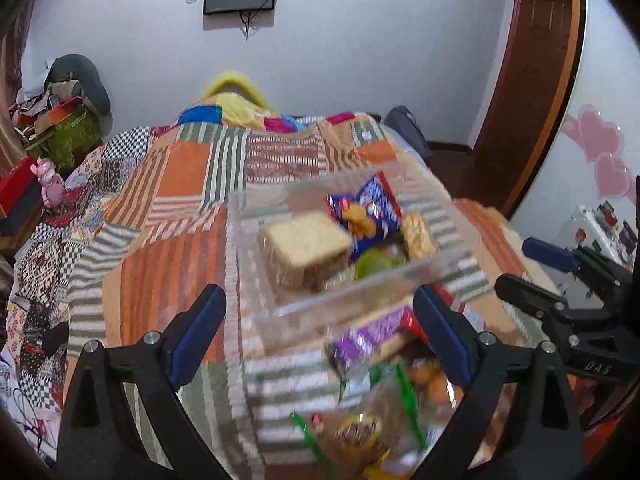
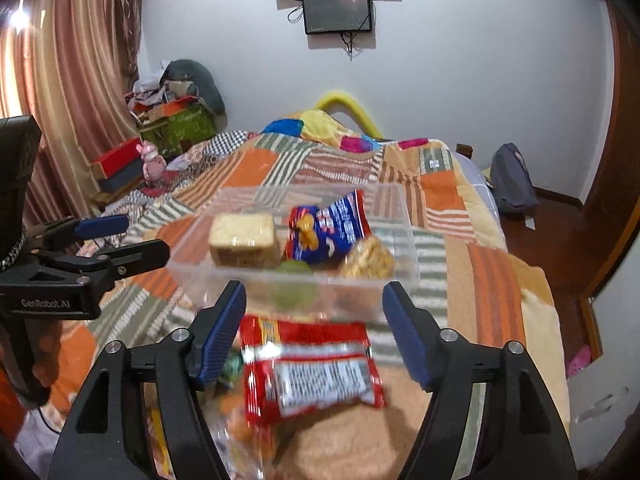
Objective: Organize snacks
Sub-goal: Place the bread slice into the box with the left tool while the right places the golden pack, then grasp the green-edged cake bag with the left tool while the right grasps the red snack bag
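Note:
A clear plastic box (image 1: 256,208) (image 2: 404,216) stands on the patchwork bedspread. In it lie a wrapped cake slice (image 1: 304,248) (image 2: 244,240), a blue snack bag (image 1: 370,216) (image 2: 328,232), a packet of crackers (image 1: 418,236) (image 2: 368,260) and a green piece (image 1: 376,262) (image 2: 296,268). Loose snacks lie in front of the box: a purple packet (image 1: 372,340), a clear bag with green print (image 1: 372,420) and a red packet (image 2: 316,368). My left gripper (image 1: 320,340) is open above the loose snacks. My right gripper (image 2: 314,332) is open above the red packet.
The bedspread (image 1: 180,184) (image 2: 460,216) covers the bed, with its edge at the right (image 2: 552,320). A pile of clothes and boxes (image 1: 60,120) (image 2: 176,120) sits at the far left. A backpack (image 2: 512,184) stands on the floor at the right.

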`<state>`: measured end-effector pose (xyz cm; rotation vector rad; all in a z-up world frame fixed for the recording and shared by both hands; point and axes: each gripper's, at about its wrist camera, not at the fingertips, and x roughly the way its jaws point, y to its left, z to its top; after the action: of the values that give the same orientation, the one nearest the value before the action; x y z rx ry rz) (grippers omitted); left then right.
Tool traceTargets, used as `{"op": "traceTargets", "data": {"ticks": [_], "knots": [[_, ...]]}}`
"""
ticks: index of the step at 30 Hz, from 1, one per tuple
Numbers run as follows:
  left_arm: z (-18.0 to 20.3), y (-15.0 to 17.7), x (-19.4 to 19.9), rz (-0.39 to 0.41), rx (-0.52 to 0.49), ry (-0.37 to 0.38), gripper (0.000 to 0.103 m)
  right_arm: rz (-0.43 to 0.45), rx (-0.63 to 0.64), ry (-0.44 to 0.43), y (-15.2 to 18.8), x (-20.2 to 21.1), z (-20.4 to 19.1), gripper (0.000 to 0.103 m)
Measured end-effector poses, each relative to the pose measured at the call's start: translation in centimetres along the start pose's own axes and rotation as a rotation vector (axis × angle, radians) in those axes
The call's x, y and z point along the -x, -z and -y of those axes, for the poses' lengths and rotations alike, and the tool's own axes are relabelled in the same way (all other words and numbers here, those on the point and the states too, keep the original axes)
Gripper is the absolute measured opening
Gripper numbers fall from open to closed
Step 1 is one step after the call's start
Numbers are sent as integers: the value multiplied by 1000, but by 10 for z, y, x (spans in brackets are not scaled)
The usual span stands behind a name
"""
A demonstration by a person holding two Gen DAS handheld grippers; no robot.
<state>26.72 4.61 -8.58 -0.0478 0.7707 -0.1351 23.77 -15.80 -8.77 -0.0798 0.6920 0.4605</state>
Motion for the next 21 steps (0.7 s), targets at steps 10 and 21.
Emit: {"op": "traceTargets", "data": {"ticks": [10, 21], "knots": [[5, 63, -20, -163, 13, 62, 96, -137, 29, -15, 25, -42, -11, 74], [12, 86, -44, -216, 32, 74, 98, -145, -29, -16, 46, -29, 17, 59]]}}
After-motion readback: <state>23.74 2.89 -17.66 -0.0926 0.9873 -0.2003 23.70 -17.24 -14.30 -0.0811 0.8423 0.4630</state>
